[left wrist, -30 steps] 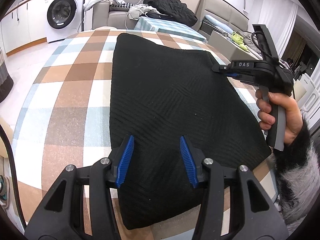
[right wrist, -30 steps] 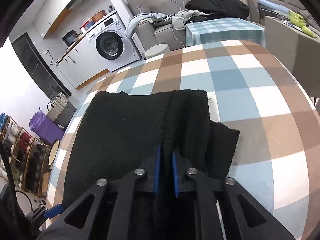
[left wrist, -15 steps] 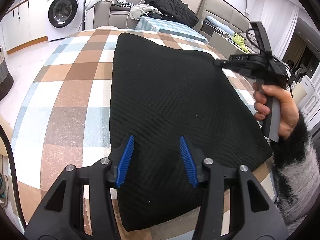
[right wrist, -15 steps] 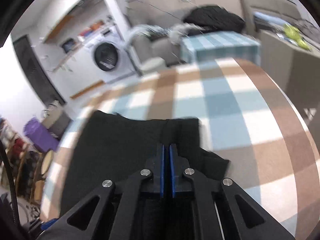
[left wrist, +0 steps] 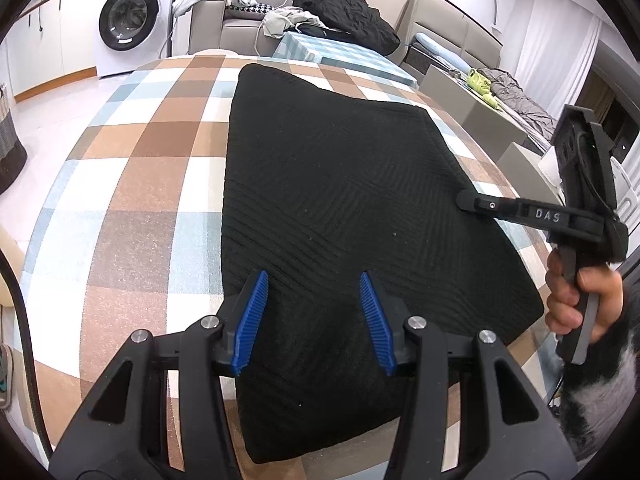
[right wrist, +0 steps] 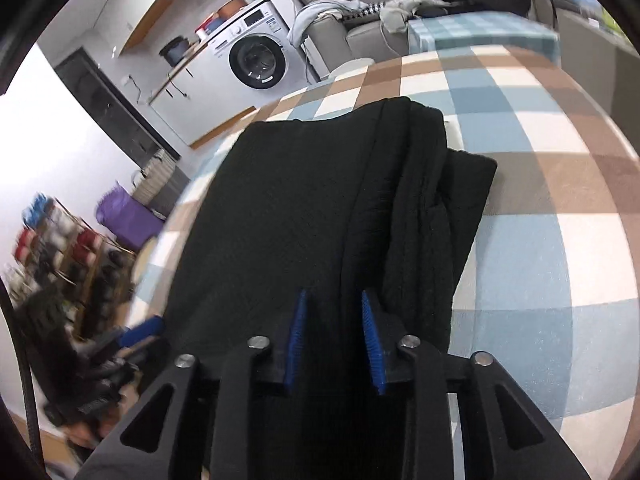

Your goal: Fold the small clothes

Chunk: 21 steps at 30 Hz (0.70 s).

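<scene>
Folded black knit garment [left wrist: 340,200] flat on the checked tablecloth [left wrist: 132,184], running from near the far edge to close by the near edge. Wide bare cloth along the left side; only a narrow strip along the right edge. At the garment's far end, seen from the right wrist, stacked layers with a lower one sticking out sideways, and open checked cloth beyond it.

Left gripper [left wrist: 310,276] over the garment's near end, blue pads spread, pinching nothing. Right gripper [right wrist: 332,294] at the garment's right edge, held in a hand [left wrist: 576,300] with a furry sleeve; jaws opening, a raised fold of the knit between them, pads not visibly pressing it.

Beyond the surface: washing machine [left wrist: 128,20], sofa [left wrist: 240,32] heaped with clothes, shoe rack [right wrist: 60,248] blurred.
</scene>
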Each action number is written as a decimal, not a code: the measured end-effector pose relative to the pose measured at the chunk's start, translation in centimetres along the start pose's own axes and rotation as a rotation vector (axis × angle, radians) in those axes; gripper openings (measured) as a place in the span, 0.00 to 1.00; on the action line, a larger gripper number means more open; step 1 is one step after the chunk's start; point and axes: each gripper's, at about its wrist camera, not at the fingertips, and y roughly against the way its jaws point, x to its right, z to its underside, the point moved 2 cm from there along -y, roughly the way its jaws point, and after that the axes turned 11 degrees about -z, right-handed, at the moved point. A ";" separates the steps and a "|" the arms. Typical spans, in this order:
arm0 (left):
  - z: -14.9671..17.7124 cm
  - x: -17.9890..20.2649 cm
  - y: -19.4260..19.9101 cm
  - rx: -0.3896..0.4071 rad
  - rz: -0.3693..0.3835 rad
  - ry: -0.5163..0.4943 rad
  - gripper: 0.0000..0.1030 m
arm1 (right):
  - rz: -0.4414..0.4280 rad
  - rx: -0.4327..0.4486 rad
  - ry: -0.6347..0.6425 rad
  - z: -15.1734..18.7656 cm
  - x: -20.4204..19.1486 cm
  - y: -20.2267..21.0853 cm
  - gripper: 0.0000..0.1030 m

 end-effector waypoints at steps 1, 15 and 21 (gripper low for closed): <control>-0.1 -0.1 0.1 0.003 -0.004 0.003 0.44 | 0.006 0.009 0.014 0.0 -0.3 0.1 0.08; 1.3 -2.1 -0.2 -0.044 -0.023 0.036 0.47 | 0.060 0.014 0.018 2.9 -0.6 2.7 0.25; 2.1 -1.5 -0.4 -0.057 -0.008 0.011 0.47 | 0.082 0.013 -0.008 6.5 -0.7 5.3 0.50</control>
